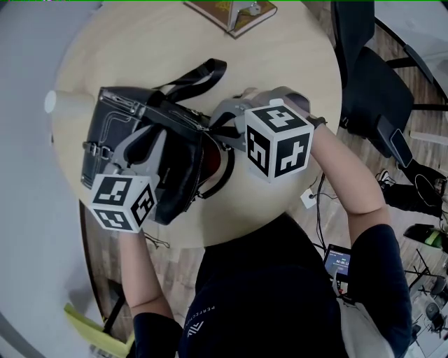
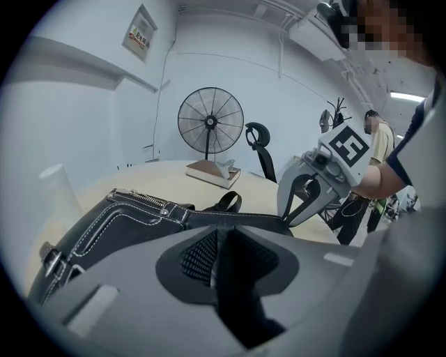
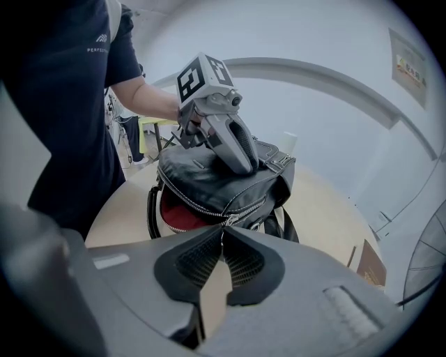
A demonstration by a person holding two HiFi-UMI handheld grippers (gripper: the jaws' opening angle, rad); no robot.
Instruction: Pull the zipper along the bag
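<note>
The black bag [image 1: 105,129] sits near the middle of the round bench [image 1: 161,49], with its mouth partly unzipped. Inside, only a red lining [image 3: 174,213] shows; what the bag holds cannot be made out. The right tongs [image 3: 223,229] are pressed together on the zipper pull [image 3: 231,218] at the end of the open stretch. The left tongs [image 2: 217,240] stand slightly spread, resting on the bag's top leather. 1 white cup [image 1: 59,103] stands near the bag, and 1 book [image 1: 227,14] lies at the bench's far edge.
</note>
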